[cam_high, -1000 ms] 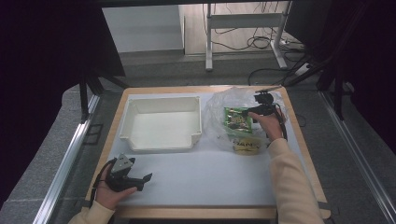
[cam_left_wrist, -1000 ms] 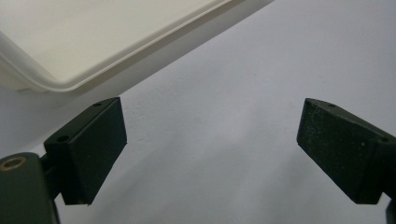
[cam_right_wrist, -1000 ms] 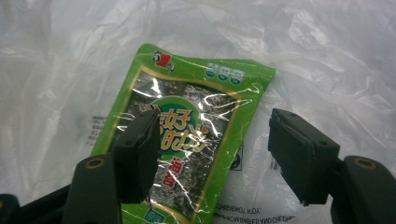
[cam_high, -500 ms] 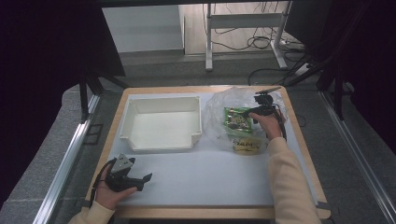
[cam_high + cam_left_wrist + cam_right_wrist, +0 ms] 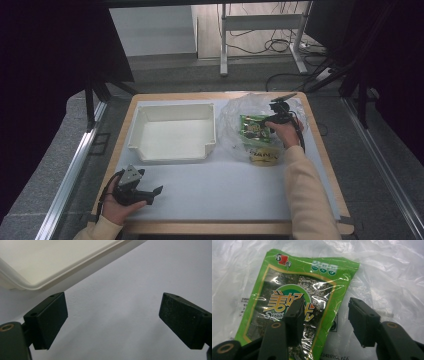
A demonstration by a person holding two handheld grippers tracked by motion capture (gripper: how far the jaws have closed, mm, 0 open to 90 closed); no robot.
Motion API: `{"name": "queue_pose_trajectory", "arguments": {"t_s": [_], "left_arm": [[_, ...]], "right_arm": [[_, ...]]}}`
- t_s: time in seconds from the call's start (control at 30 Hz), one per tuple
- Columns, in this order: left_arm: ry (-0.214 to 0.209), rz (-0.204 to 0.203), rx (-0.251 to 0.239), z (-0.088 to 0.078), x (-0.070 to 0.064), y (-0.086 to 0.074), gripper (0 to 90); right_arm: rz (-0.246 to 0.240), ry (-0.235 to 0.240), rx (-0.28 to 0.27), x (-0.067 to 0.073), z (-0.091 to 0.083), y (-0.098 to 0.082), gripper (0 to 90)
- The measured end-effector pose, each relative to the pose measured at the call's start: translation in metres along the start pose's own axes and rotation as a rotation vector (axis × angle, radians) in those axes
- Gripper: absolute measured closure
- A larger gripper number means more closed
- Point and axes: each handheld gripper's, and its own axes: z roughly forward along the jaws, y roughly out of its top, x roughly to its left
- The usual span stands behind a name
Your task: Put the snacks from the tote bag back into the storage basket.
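The green packet [image 5: 297, 307] lies flat on a crinkled clear bag [image 5: 387, 270] at the right side of the counter [image 5: 225, 190], its printed face up and a round logo with yellow lettering in the middle. In the high view the packet [image 5: 254, 128] sits near the counter's far right, with a yellow packet [image 5: 263, 155] just beside it on the near side, both on the bag [image 5: 235, 120].

The right tool [image 5: 324, 315] is right over the green packet's edge. Its jaws have just been closing and now stand about half spread: one jaw rests over the packet's printed face, the other stands out past the packet's edge above the bag. The packet's edge lies between them, but the pads are not yet pressing on it. From above, the right tool [image 5: 272, 119] points across the packet, with the sleeve reaching in from the near edge.

To the left of the bag sits a white tray [image 5: 172, 150], well apart from the packets.

The left tool [image 5: 150, 192] rests low at the counter's near left corner, jaws spread wide with nothing between them. In its own view the left tool [image 5: 112, 320] hangs over bare counter, the tray's rim [image 5: 50, 282] just beyond.
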Motion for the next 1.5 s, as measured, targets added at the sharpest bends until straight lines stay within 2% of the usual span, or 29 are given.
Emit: {"name": "queue_pose_trajectory", "arguments": {"t_s": [0.23,0.37,0.47,0.63,0.7,1.0,1.33,1.5], "left_arm": [[0.000,0.001,0.000,0.000,0.000,0.000,8.5],[-0.001,-0.001,-0.003,0.000,0.000,0.000,8.5],[-0.001,-0.001,-0.004,-0.001,-0.001,0.000,8.5],[-0.002,0.003,-0.006,-0.001,-0.002,0.000,8.5],[-0.003,0.003,-0.007,-0.001,-0.002,0.000,8.5],[-0.002,0.007,-0.005,-0.001,-0.002,0.001,8.5],[-0.008,-0.006,-0.008,-0.001,-0.001,0.001,8.5],[-0.010,-0.009,-0.009,-0.001,0.000,0.001,8.5]], "right_arm": [[0.008,-0.020,0.039,0.000,0.005,0.000,54.4],[0.015,-0.009,0.046,0.000,0.007,0.000,58.8],[0.031,-0.013,0.047,0.002,0.009,-0.002,63.8],[0.067,-0.045,0.064,0.008,0.011,-0.002,69.0],[0.084,-0.048,0.055,0.009,0.011,-0.002,70.1],[0.098,-0.075,0.048,0.014,0.010,-0.003,80.3],[0.116,-0.107,0.007,0.018,0.008,-0.005,87.5],[0.135,-0.079,-0.008,0.018,0.007,-0.003,88.8]]}}
